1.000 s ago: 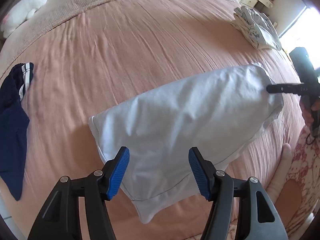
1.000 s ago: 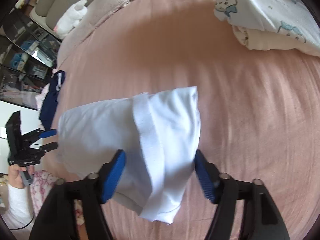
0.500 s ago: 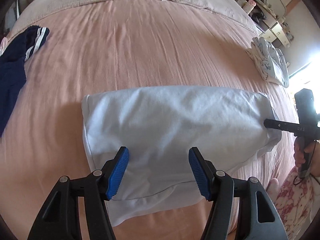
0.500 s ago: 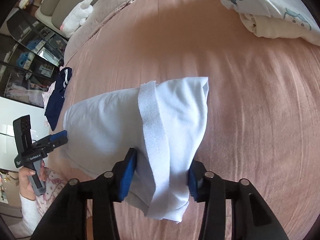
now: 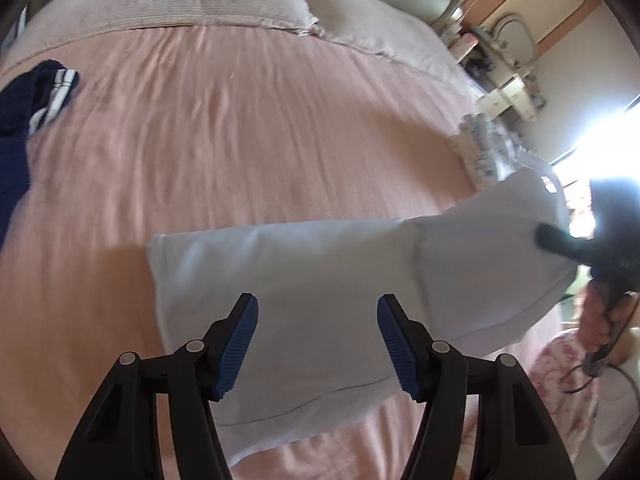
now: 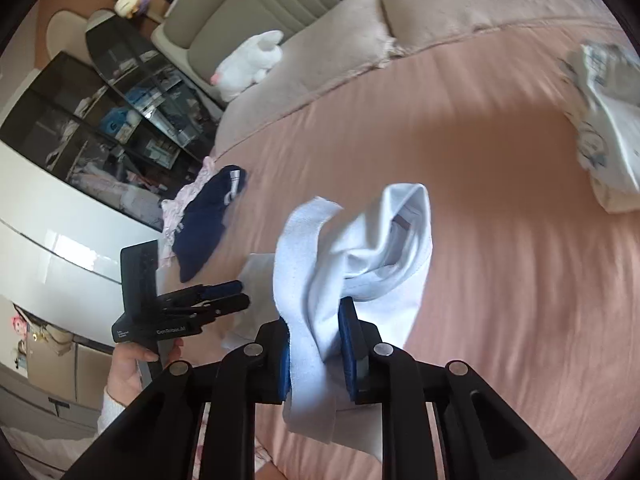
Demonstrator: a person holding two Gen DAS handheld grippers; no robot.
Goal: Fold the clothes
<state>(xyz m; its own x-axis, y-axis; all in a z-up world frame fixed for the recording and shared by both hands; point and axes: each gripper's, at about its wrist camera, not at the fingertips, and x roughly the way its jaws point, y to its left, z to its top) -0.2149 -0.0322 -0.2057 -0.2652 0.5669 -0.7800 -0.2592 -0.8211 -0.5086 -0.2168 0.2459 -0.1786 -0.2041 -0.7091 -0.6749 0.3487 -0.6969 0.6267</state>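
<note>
While right tongs (image 6: 314,344), jaws just closing, are clamping and lifting one end of white garment (image 5: 320,292) off pink bed (image 5: 240,140), left tongs (image 5: 318,340) are gaping empty; fold approx. half done, navy garment (image 6: 204,232) waiting.

Patterned bedding (image 6: 604,128) motion-blurred; navy garment (image 5: 16,140) cut off by left edge; shelf contents (image 6: 120,120) indistinct.

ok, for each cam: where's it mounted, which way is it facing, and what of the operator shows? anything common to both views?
Left wrist: on the left gripper, jaws open, looking down the pink bedspread at the white garment; right gripper and hand show.
Right wrist: on the right gripper, just closed on the garment's bunched end; left gripper and hand show.
Shared: garment, bedspread, navy garment, pillows.
</note>
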